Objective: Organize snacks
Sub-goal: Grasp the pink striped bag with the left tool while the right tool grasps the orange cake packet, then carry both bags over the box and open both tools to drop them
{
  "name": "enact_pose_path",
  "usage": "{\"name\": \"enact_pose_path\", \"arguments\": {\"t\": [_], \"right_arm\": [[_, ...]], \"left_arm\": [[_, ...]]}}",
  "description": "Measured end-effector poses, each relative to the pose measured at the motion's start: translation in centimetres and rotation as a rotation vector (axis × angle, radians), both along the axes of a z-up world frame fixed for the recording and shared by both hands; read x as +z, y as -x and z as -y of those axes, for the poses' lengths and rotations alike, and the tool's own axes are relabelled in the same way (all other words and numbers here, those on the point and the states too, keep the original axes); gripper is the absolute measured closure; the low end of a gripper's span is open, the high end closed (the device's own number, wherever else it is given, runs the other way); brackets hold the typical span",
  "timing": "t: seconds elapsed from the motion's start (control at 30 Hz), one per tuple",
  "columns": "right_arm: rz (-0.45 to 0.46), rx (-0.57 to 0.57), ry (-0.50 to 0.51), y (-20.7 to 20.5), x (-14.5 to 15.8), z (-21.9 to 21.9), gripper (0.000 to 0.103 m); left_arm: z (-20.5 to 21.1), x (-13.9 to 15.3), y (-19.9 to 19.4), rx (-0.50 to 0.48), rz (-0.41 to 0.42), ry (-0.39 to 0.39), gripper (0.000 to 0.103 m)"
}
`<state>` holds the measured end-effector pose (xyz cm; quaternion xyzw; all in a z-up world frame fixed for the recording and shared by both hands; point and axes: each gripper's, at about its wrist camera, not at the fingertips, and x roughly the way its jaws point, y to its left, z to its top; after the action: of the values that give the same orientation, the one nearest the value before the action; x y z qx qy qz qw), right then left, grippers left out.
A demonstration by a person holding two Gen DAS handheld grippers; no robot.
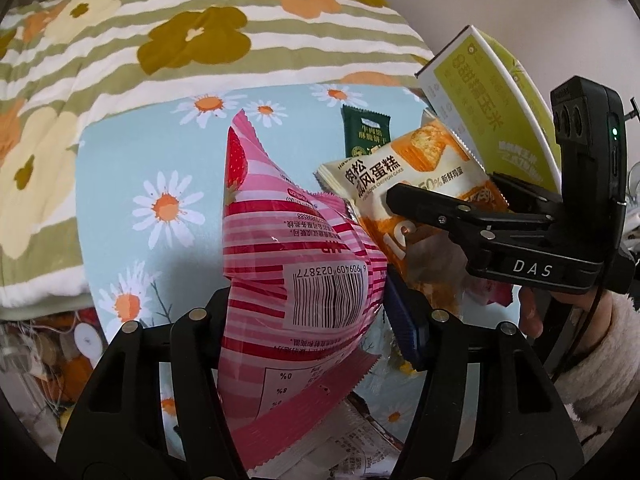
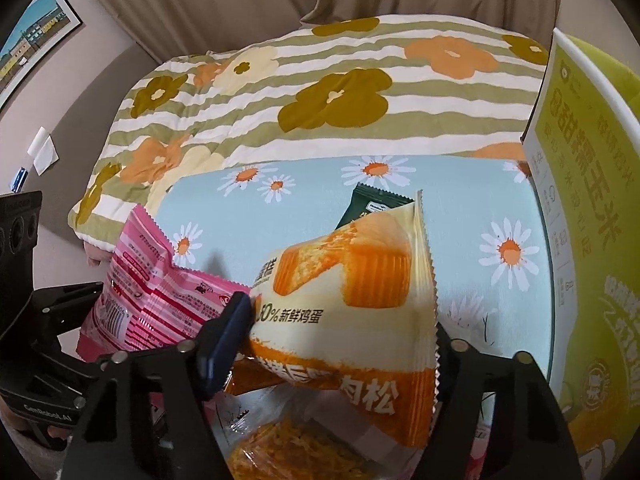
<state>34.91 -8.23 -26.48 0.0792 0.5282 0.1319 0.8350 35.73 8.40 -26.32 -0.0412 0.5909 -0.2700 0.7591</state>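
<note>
My left gripper (image 1: 308,316) is shut on a pink striped strawberry snack pack (image 1: 296,264), held upright above the daisy cloth; the pack also shows at the left of the right wrist view (image 2: 160,300). My right gripper (image 2: 340,344) is shut on an orange and cream chiffon cake pack (image 2: 348,292), which shows in the left wrist view (image 1: 404,176) beside the pink pack, with the right gripper (image 1: 472,216) clamping it. A dark green biscuit sachet (image 1: 365,130) lies on the cloth behind both packs, also in the right wrist view (image 2: 372,208).
A yellow-green corn box (image 1: 488,96) stands open at the right, large in the right wrist view (image 2: 580,200). More snack wrappers (image 2: 296,444) lie below the grippers. A striped flower quilt (image 1: 160,40) covers the bed behind the blue daisy cloth (image 1: 132,160).
</note>
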Motion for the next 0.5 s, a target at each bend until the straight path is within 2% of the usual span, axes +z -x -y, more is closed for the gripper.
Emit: {"name": "enact_pose_path", "arguments": {"t": [0.23,0.5], "right_arm": [[0.058,-0.021,0.003,1.1,2.0,0.6,0.039],[0.14,-0.027,0.027,2.5,6.0,1.6,0.04]], "left_arm": [[-0.1,1.8,0.5,0.001,0.026,0.022,0.045],[0.0,6.4,2.1,0.006,0.119,0.062,0.045]]}}
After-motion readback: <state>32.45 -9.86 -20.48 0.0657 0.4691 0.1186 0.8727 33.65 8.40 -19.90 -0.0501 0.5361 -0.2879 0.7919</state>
